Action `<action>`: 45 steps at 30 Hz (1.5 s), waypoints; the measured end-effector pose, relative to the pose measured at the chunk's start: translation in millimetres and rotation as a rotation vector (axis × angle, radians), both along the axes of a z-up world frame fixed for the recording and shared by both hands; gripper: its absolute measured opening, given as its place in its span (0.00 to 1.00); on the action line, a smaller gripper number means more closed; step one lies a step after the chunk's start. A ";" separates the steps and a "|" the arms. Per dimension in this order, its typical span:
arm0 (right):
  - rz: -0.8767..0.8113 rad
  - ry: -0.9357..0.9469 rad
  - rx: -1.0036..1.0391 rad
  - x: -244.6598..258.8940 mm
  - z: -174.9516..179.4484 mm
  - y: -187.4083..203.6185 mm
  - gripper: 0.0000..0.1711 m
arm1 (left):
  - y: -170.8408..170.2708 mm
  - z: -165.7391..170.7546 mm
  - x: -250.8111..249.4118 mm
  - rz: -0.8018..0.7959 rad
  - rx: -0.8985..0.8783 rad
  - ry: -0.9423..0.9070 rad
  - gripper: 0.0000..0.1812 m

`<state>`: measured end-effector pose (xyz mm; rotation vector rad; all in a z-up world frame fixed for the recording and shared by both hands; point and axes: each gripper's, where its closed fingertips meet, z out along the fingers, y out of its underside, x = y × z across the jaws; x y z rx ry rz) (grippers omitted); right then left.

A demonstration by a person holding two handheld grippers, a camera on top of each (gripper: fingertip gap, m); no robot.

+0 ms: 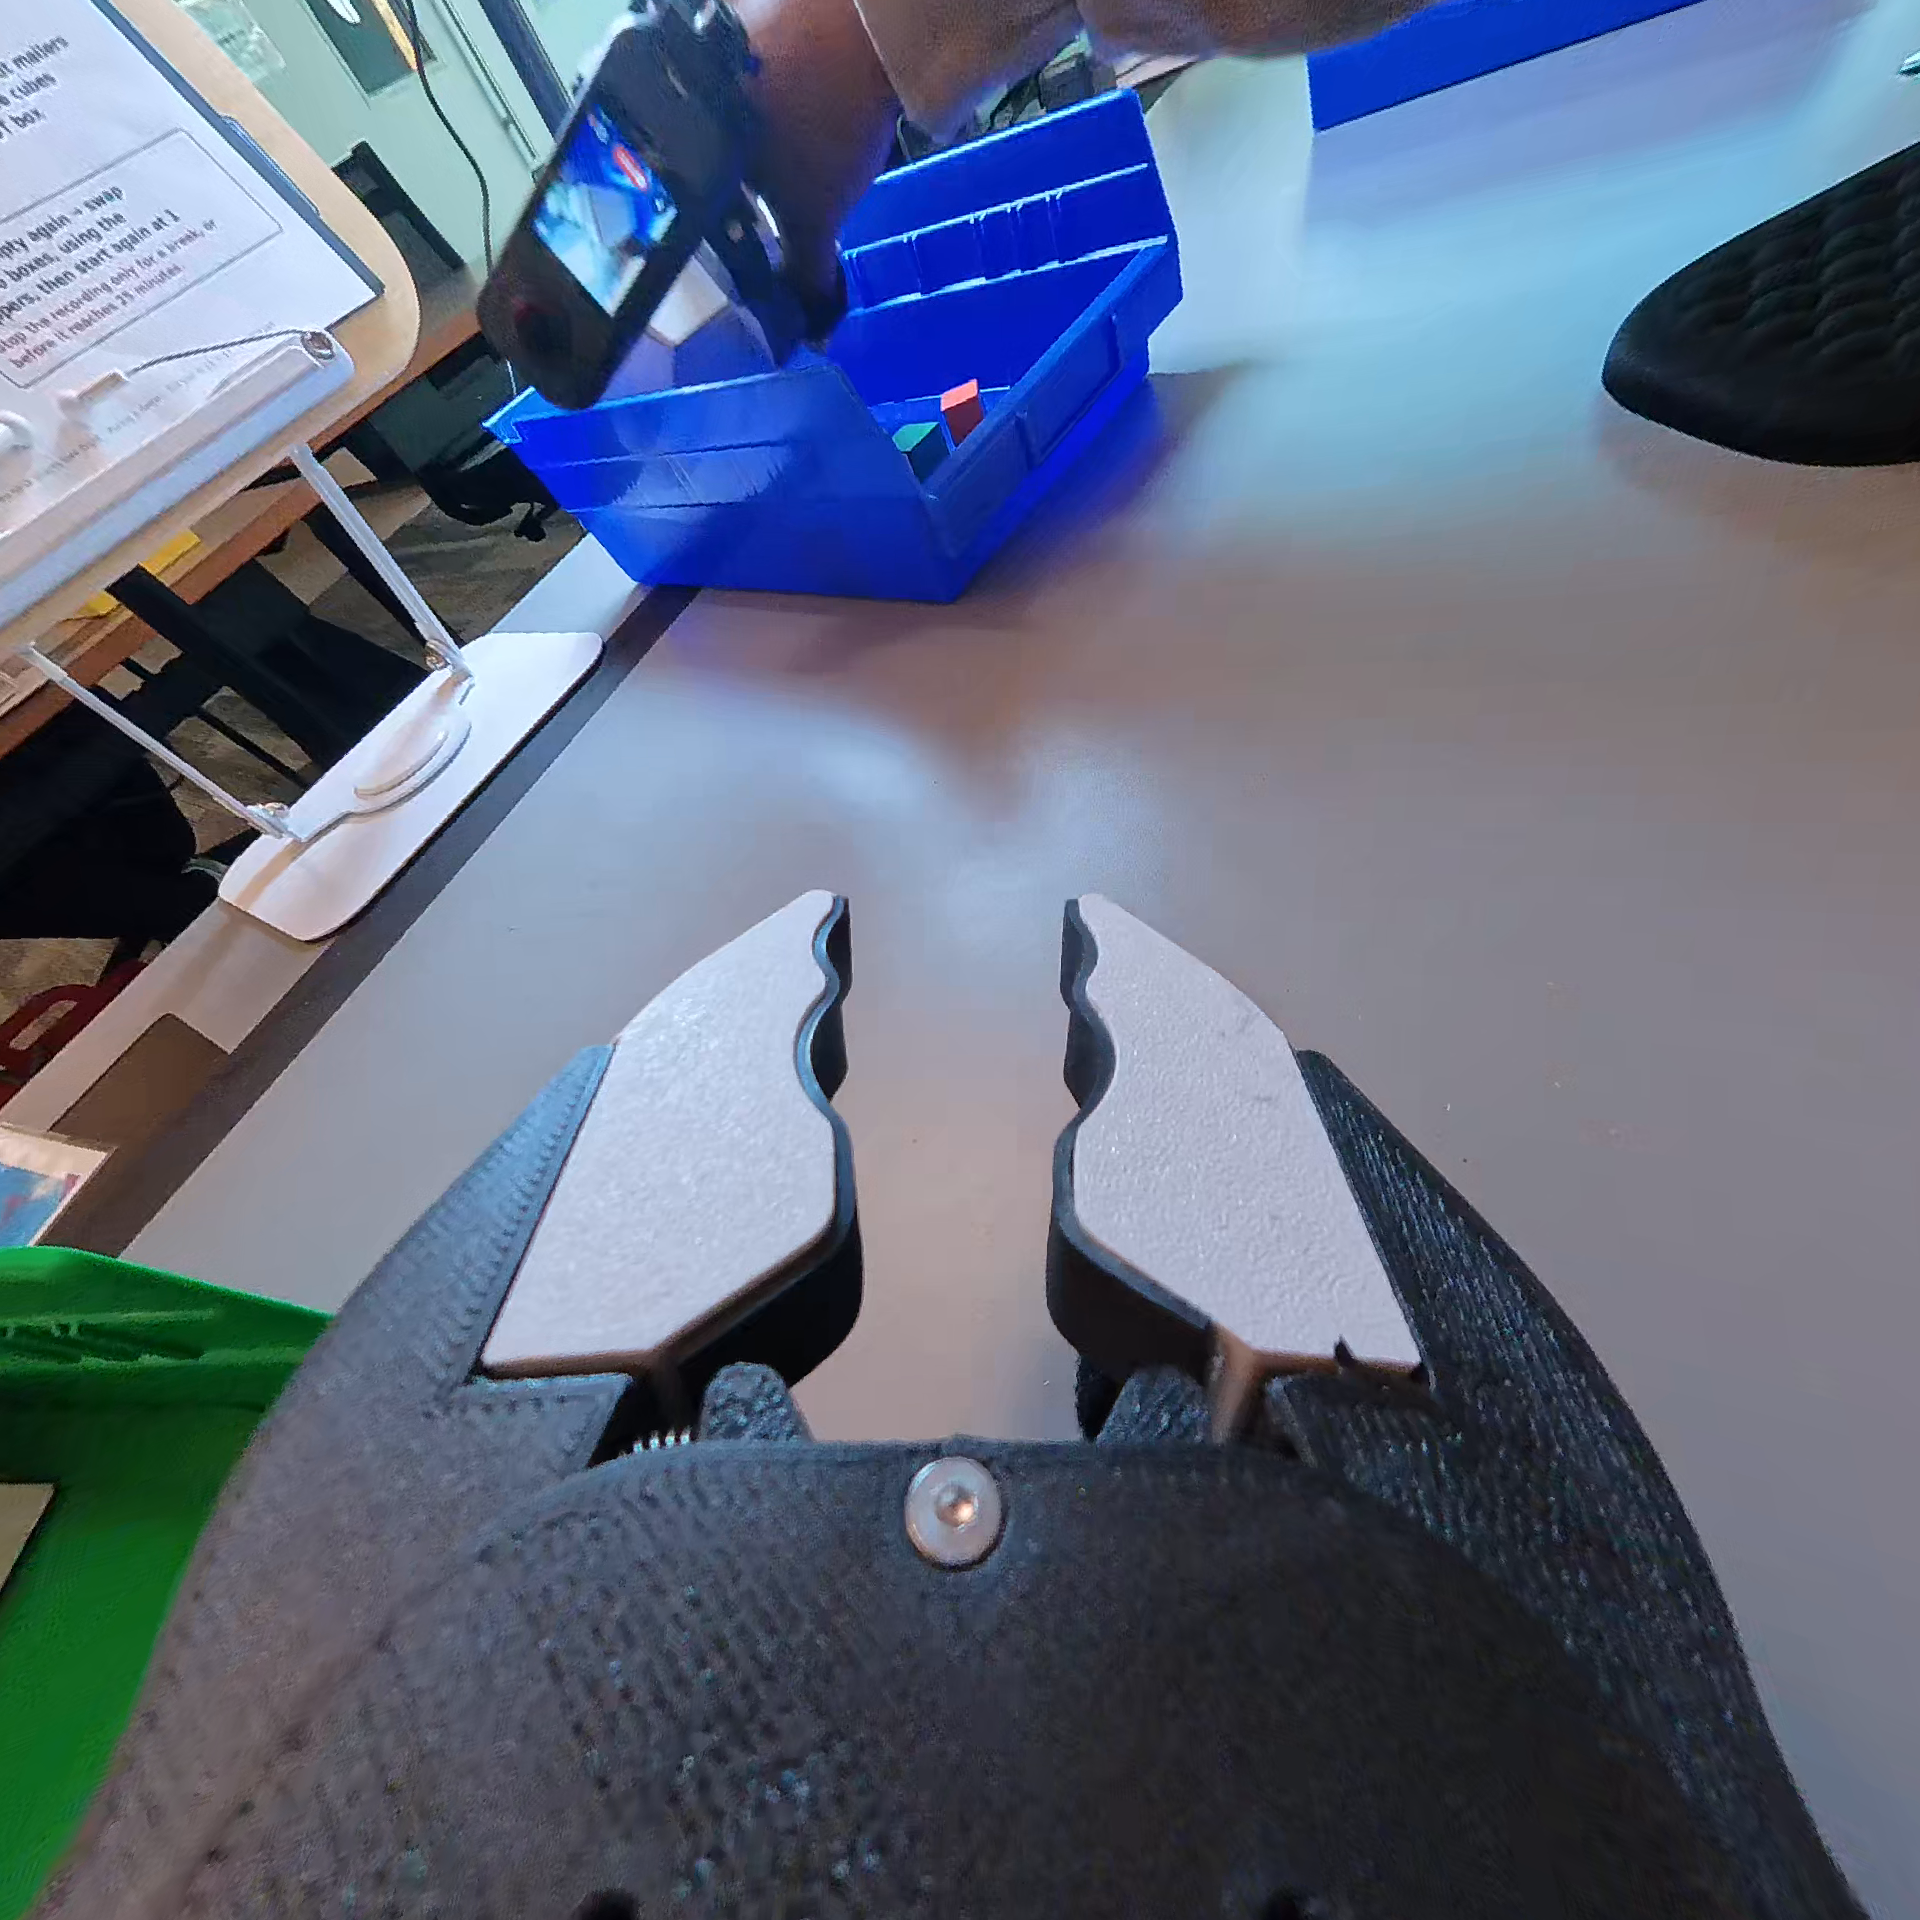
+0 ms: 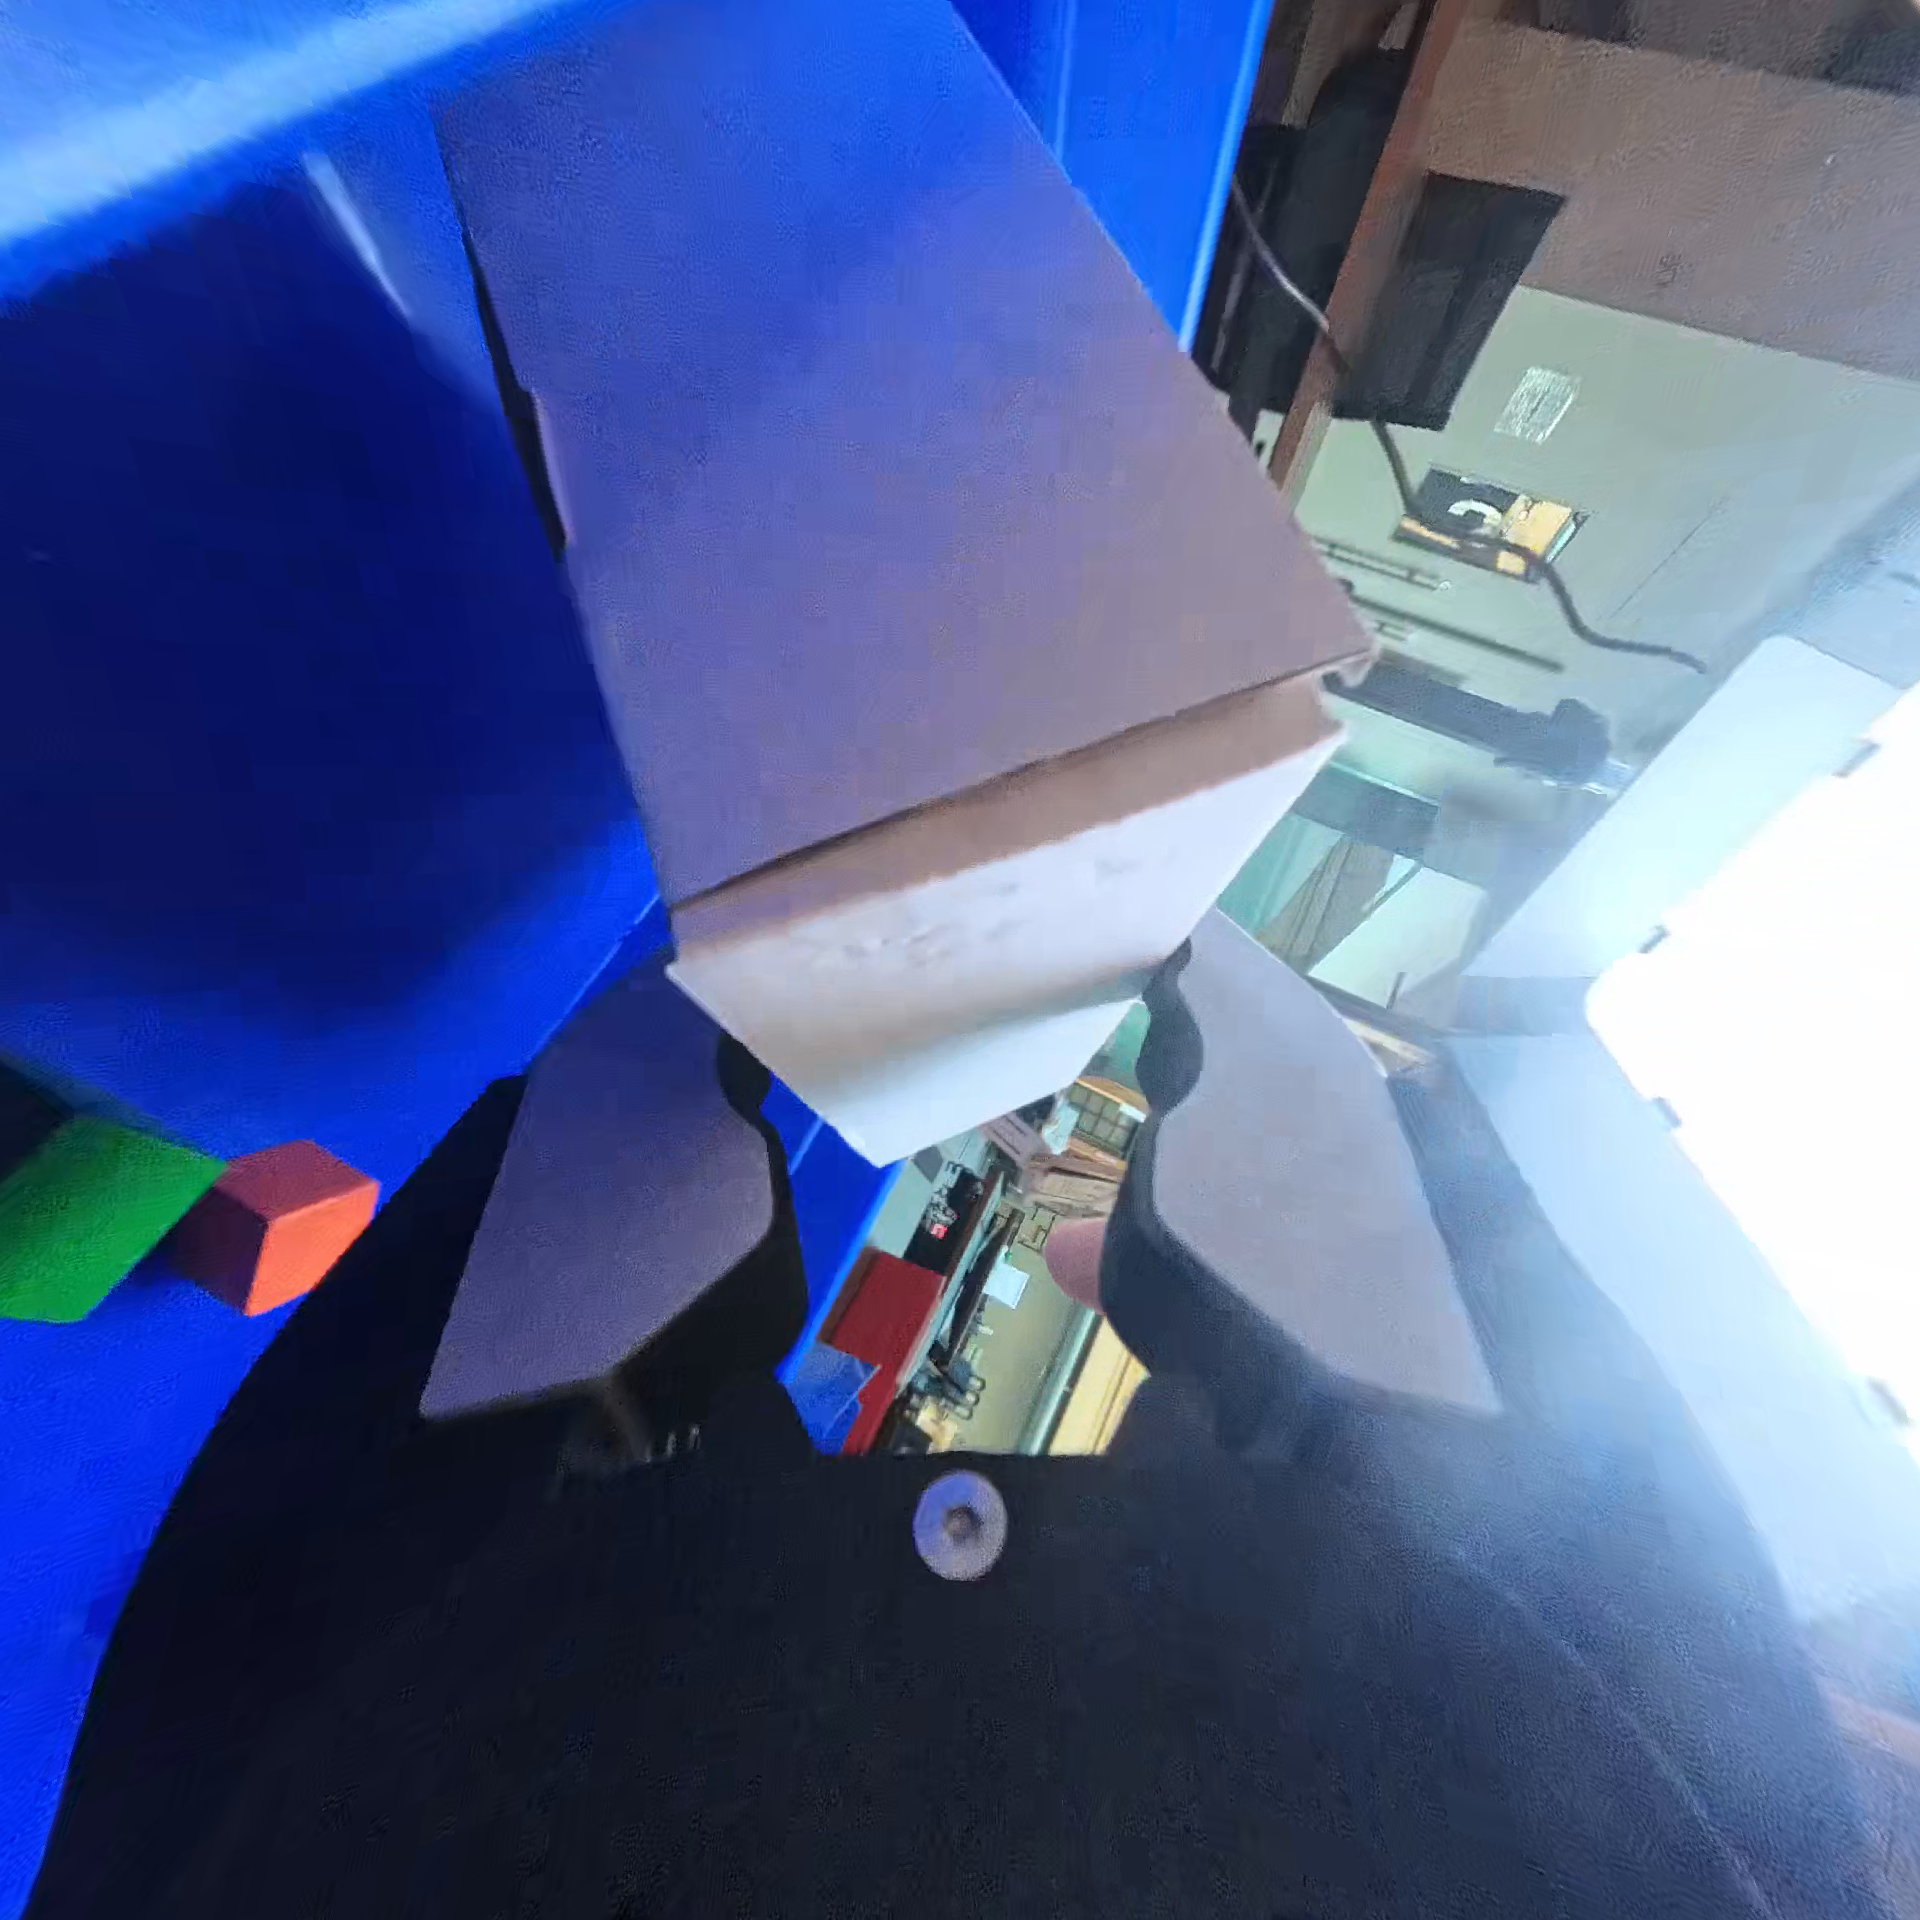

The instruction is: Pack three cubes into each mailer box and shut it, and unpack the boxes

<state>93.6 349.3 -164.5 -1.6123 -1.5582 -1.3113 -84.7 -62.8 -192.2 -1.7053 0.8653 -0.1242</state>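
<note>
My left gripper (image 1: 954, 935) is open and empty, low over the grey table (image 1: 1299, 779). Ahead stands a blue bin (image 1: 790, 488) with a red cube (image 1: 961, 407) and a green cube (image 1: 920, 442) inside. My right gripper (image 1: 800, 322), held by a hand, reaches into the bin's left end. In the right wrist view my right gripper (image 2: 951, 1018) has its jaws on either side of the near end of a closed cardboard mailer box (image 2: 883, 468), tilted inside the blue bin (image 2: 260, 675). The green cube (image 2: 94, 1216) and red cube (image 2: 281, 1226) lie to its left.
A green bin (image 1: 114, 1455) is at my lower left. A white document stand (image 1: 343, 790) with a printed sheet sits at the table's left edge. A black mesh cushion (image 1: 1787, 312) lies at the right. Bare table lies between my left gripper and the blue bin. The left gripper's tips are roughly 45 cm from the right gripper's.
</note>
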 end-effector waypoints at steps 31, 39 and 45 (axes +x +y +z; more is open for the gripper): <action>0.213 0.119 -0.567 -11.4 -65.0 -16.9 0.32 | 9.7 -37.8 -2.1 0.024 -0.146 0.026 0.21; 0.150 0.183 -0.598 -12.6 -64.6 -19.3 0.32 | 9.3 -39.3 -2.6 0.032 -0.153 0.029 0.21; 0.250 0.142 -0.604 -24.5 -70.1 -20.1 0.42 | 8.7 -41.6 0.0 0.026 -0.160 0.039 0.21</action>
